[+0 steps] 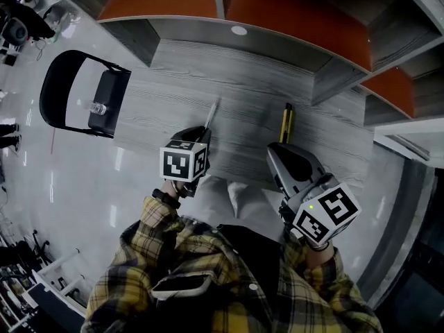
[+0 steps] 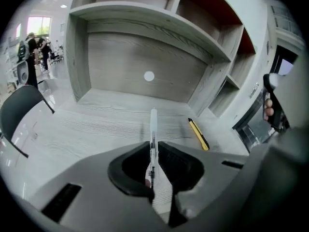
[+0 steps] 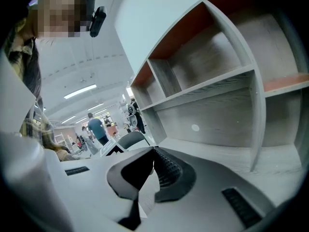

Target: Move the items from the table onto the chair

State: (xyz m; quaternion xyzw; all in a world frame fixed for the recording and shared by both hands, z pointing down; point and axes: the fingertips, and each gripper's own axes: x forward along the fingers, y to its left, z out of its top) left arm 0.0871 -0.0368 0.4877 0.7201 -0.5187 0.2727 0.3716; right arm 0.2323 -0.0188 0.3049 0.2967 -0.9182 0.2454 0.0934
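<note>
A slim clear pen [image 2: 153, 124] sticks out forward from between the jaws of my left gripper [image 2: 153, 151], which is shut on its lower end. In the head view the pen [image 1: 211, 113] points away over the grey wood table [image 1: 250, 82], held by the left gripper [image 1: 202, 132]. A yellow utility knife [image 1: 286, 123] lies on the table to the right, also visible as the yellow knife [image 2: 199, 134] in the left gripper view. My right gripper [image 1: 277, 149] hovers just short of the knife, shut with nothing in it; its jaws [image 3: 153, 164] meet. The black chair [image 1: 76, 92] stands left of the table.
A small clear bottle [image 1: 98, 107] lies on the chair seat. Grey shelving with orange backs [image 1: 277, 12] rises behind the table, with an upright divider [image 1: 333, 82] at the right. The chair's backrest [image 2: 19, 108] shows left of the table. People stand far off [image 3: 96, 129].
</note>
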